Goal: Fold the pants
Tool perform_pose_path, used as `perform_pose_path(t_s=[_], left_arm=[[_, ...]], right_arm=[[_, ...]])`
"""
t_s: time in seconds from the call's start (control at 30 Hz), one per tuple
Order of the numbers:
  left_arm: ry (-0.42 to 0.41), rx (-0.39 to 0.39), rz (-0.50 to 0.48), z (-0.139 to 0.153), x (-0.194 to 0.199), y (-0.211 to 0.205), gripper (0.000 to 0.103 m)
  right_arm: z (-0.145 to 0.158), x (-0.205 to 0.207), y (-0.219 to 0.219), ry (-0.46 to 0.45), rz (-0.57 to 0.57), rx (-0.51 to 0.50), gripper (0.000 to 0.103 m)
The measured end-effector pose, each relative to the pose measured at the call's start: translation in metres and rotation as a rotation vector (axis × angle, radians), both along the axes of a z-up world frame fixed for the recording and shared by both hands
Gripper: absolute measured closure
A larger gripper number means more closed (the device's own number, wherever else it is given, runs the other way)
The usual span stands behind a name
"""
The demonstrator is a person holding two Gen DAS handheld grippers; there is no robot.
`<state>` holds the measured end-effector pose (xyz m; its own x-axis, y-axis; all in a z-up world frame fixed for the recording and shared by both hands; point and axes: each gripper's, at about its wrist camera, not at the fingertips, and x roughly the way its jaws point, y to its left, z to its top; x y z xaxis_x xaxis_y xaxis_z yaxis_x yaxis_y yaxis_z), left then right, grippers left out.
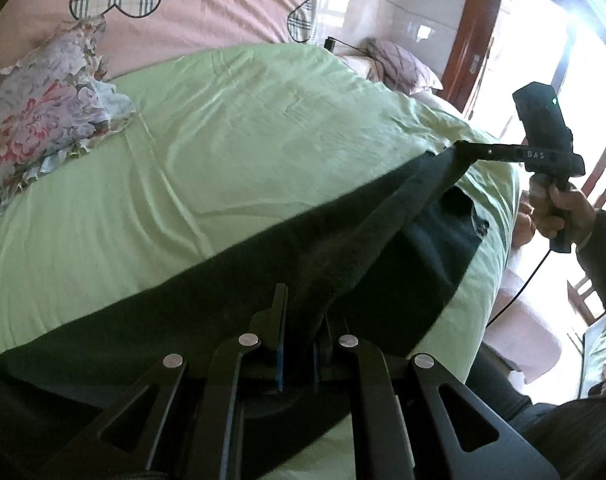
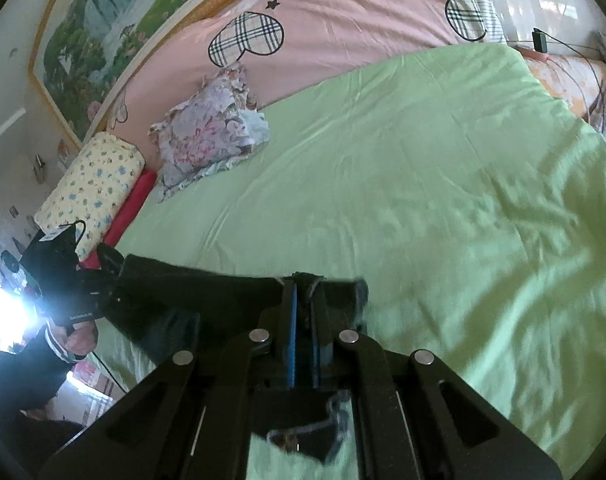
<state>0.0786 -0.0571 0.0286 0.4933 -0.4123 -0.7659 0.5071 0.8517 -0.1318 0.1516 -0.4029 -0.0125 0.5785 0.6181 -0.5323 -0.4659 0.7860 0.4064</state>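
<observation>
Dark pants [image 1: 343, 240] hang stretched above the green bedsheet [image 1: 223, 152], held at two ends. My left gripper [image 1: 299, 312] is shut on one edge of the pants, the cloth bunched between its fingers. In the same view my right gripper [image 1: 461, 146] pinches the far end of the pants, with a hand on its handle. In the right wrist view my right gripper [image 2: 305, 284] is shut on a fold of the pants [image 2: 223, 300], which run left to my left gripper [image 2: 115, 272]. A lower part of the pants sags onto the sheet [image 2: 423, 200].
A floral frilled cushion [image 1: 43, 120] lies at the sheet's far left, also in the right wrist view [image 2: 211, 136]. A pink quilt with plaid hearts [image 1: 163, 12] lies behind. A yellow dotted pillow [image 2: 91, 192], a purple pillow [image 1: 403, 64] and a wooden door frame [image 1: 475, 40] border the bed.
</observation>
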Motion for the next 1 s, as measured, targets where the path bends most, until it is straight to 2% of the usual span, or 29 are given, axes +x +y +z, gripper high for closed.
perform_pose_path(t_s=[0.43,0.6,0.63,0.7,0.73,0.8,0.87,0.93,1.0], left_arm=[[0.004,0.091,-0.100,-0.029,-0.025,-0.012,0.094],[0.026,0.105,-0.107,-0.042,-0.026,-0.016,0.077],[0.021,0.106,-0.107,-0.042,-0.028,-0.016,0.074],[0.018,0.093,-0.112,-0.039,-0.033,-0.016,0.051],[0.009,0.087,-0.108,-0.038,-0.036,-0.015,0.047],[0.001,0.076,-0.096,-0.035,-0.042,-0.009,0.045],[0.007,0.062,-0.071,-0.034,-0.045,-0.003,0.044],[0.016,0.032,-0.024,-0.032,-0.047,0.008,0.044],[0.023,-0.009,0.027,-0.028,-0.051,0.023,0.044]], right_arm=[[-0.036,-0.041,0.001,0.036,-0.006,-0.098,0.097],[-0.048,-0.037,0.004,0.067,-0.031,-0.140,0.096],[-0.048,-0.037,0.004,0.068,-0.035,-0.133,0.094],[-0.046,-0.039,0.002,0.079,-0.049,-0.120,0.091],[-0.044,-0.041,0.001,0.081,-0.058,-0.119,0.088],[-0.037,-0.048,-0.002,0.072,-0.085,-0.111,0.079],[-0.029,-0.055,-0.003,0.048,-0.113,-0.106,0.063],[-0.016,-0.063,-0.004,0.005,-0.141,-0.078,0.057],[-0.004,-0.068,0.001,-0.031,-0.143,-0.056,0.056]])
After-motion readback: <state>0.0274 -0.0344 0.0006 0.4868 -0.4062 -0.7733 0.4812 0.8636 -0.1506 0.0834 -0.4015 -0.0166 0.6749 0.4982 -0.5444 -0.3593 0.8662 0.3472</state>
